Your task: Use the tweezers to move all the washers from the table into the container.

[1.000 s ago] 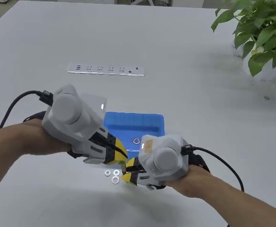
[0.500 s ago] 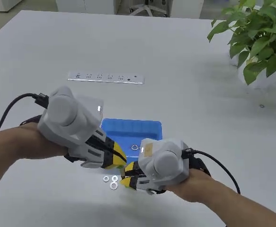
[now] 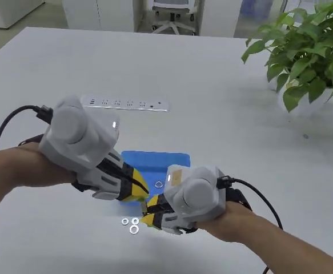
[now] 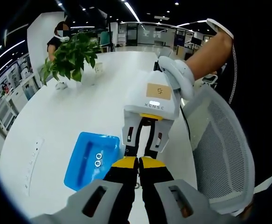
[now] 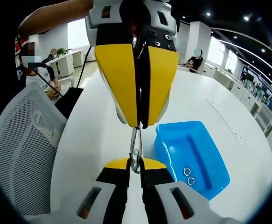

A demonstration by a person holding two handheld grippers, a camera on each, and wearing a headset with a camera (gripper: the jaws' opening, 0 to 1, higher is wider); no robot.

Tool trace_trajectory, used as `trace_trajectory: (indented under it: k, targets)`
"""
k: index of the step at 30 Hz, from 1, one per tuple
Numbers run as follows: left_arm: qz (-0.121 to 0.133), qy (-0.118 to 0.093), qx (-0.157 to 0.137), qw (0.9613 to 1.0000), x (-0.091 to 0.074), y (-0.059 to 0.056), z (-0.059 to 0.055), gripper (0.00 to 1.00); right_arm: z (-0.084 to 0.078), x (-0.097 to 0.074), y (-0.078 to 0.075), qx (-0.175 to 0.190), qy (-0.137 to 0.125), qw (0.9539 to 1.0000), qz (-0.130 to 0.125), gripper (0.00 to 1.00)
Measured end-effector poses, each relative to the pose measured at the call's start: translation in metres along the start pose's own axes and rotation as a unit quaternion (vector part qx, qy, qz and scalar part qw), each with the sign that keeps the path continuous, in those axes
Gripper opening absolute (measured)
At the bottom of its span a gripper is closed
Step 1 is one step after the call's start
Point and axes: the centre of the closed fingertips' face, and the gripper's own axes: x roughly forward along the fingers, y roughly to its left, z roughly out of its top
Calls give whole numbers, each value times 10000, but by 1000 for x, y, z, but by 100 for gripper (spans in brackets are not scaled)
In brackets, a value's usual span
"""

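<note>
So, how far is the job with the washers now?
Done: two washers lie in the blue container. In hand: the left gripper and the right gripper are both shut on the tweezers, which run between them; I cannot tell whether the tips carry a washer. Left: three washers lie on the table near the grippers.

Table (image 3: 223, 114): white, plain top.
Container (image 3: 155, 161): blue tray, flat on the table, near edge.
Washers (image 3: 131, 224): three loose on the table, clustered just beside the container's near-left corner.
Power strip (image 3: 126, 104): white, beyond the container, well apart.
Potted plant (image 3: 303, 57): far right, standing upright.
</note>
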Motion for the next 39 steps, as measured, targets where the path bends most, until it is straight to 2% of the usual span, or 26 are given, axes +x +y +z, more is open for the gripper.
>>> trace_trajectory:
  k: [7,19,32,39]
  targets:
    - [65,-39,101,9999,-7,3,11,5,10,-8,-7,-9,-55,9999,-94,10]
    - [109,-34,244,9996,-14,10,21,5,19,-16,-19,-90,-55,9997,-204,10]
    - [171,-56,440,9989,-16,27,36,5,22,-27,-40,-129,-63,9992,-378,10]
    - [164,-53,516,9985,-15,40,41,5,23,-30,-56,-99,-100,9989,-448,10]
